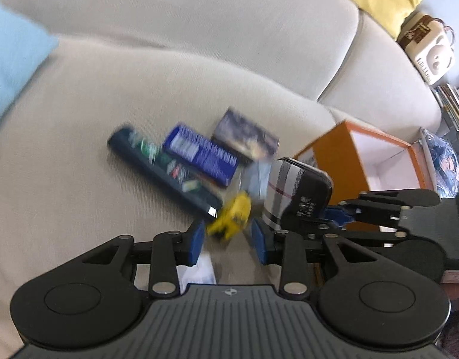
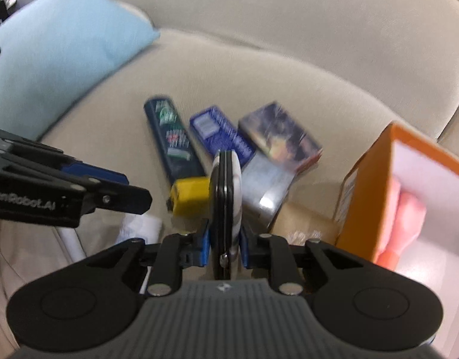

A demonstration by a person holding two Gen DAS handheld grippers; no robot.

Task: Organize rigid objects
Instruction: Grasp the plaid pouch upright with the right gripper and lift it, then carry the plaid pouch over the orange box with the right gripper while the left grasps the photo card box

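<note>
We hold a flat plaid case (image 2: 226,197) edge-on in our right gripper (image 2: 225,240), the jaws pressed against both its faces low down, most of it standing out past the fingertips; it hovers just beside the orange box (image 2: 376,179) on the sofa seat (image 1: 79,119). It looks stiff and light, though its smooth shell may slip, so a hold nearer its middle would be steadier. Our left gripper (image 1: 228,240) has its jaws moderately apart around nothing, with the small yellow box (image 1: 232,214) just ahead of them. That box seems rigid and light; we would take it across its short sides. Behind it lie a long dark pack (image 1: 163,167), a blue pack (image 1: 202,155) and a purple box (image 1: 247,137), all blurred.
</note>
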